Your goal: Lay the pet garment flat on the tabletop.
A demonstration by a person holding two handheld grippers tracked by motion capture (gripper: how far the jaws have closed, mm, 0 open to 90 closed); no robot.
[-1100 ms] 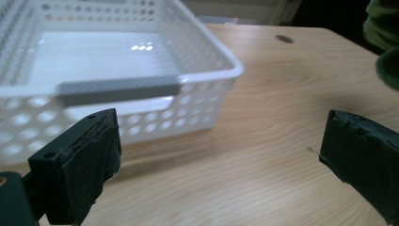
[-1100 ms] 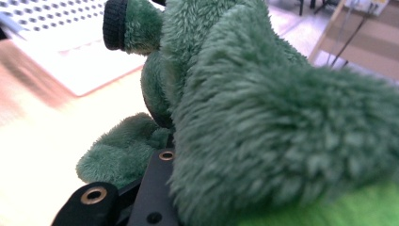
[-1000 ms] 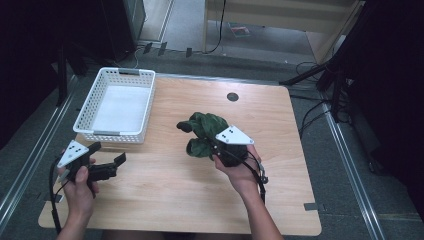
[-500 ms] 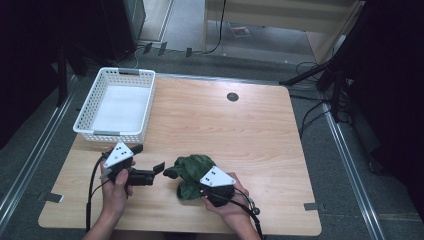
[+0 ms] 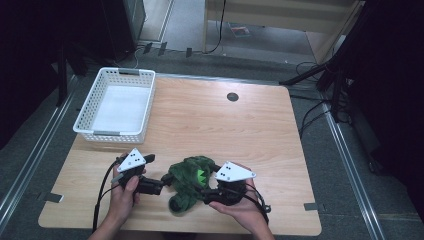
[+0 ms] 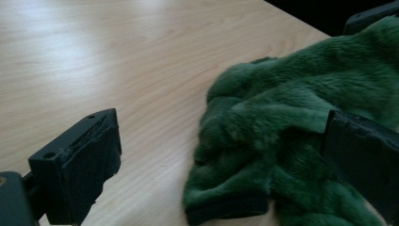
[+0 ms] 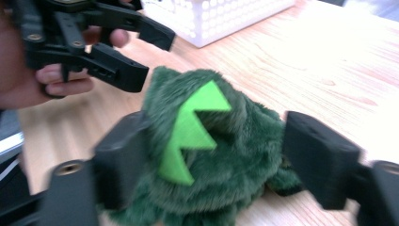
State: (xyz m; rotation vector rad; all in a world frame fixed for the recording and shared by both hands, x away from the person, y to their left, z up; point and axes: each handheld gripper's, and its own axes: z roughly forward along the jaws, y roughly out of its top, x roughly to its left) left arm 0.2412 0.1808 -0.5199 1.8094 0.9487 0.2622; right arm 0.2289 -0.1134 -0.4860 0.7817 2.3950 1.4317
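Where the near edge of the light wooden table [image 5: 210, 120] ran, lay a crumpled dark green plush toy with a bright green zigzag patch [image 5: 189, 181], heaped between the two grippers. Seen close in the right gripper view as thick fur [image 7: 207, 155] bulging up between two black jaws, the zigzag patch facing the camera. Pressed on by the jaw at the left of that view; stood slightly off by the jaw at the right, so whether the right gripper [image 5: 210, 192] was truly clenched on the plush could not be told. Held from below by the right hand [image 5: 245, 210], its grey three-cornered plate on top.

Approached from the other side by the left gripper [image 5: 162, 182], jaws spread wide and released. Shown in the left gripper view with one jaw over bare wood, the other against the edge of the fur [image 6: 291, 141]. Gripped by the left hand [image 5: 122, 195], a black cable trailing toward the table edge.

Farther back, at the far left corner, sat a white perforated plastic basket [image 5: 80, 125], well apart from the toy.
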